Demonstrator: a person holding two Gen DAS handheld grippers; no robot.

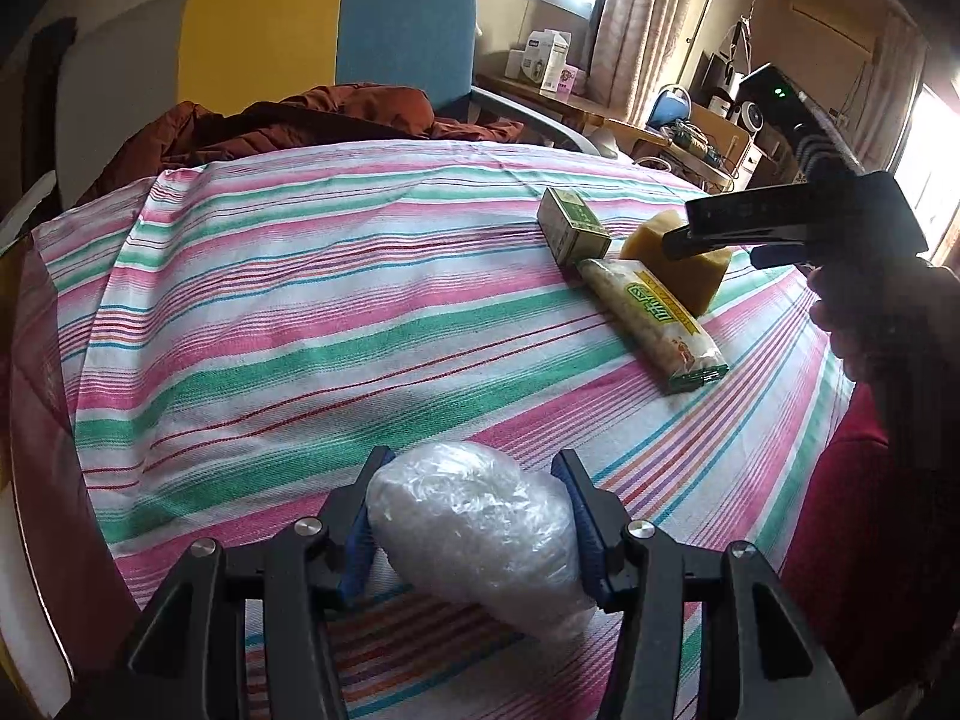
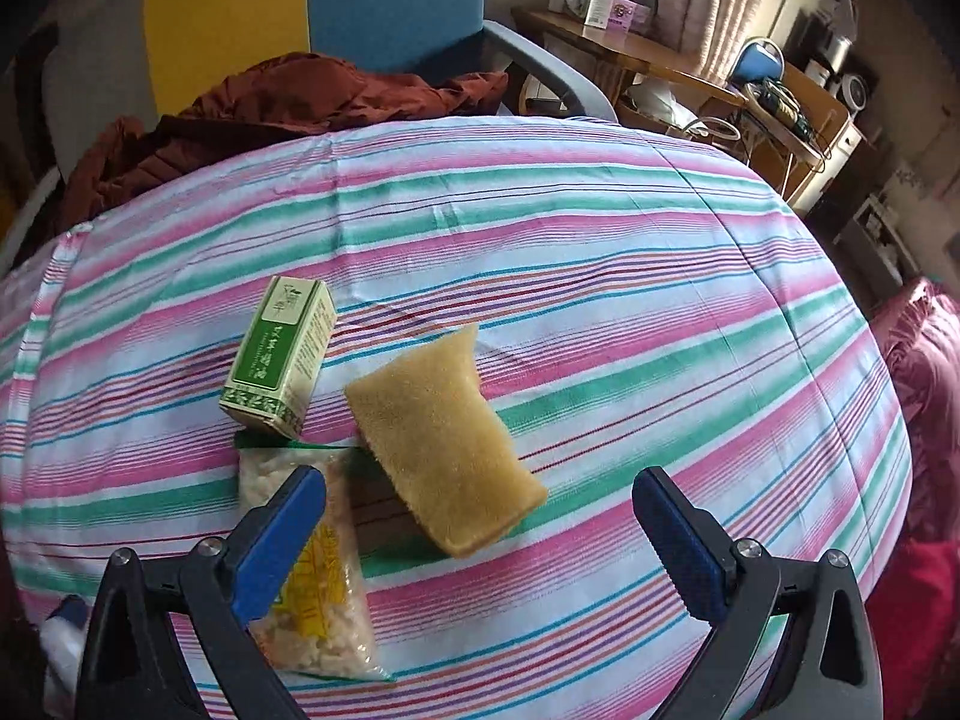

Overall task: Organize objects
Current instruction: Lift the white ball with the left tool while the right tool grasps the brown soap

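My left gripper (image 1: 474, 516) pinches a plastic bundle (image 1: 474, 534); my right gripper (image 2: 480, 534) hangs spread over the sponge (image 2: 441, 444).

The bundle is a crinkled, cloudy-white lump of clear wrap, held between the blue pads at the near edge of the striped cloth (image 1: 300, 312). Far right on the cloth I see a green box (image 2: 282, 354), just beside it the tan sponge, worn and curled, and a clear snack packet (image 2: 312, 570) with yellow print lying under my right gripper's left finger.
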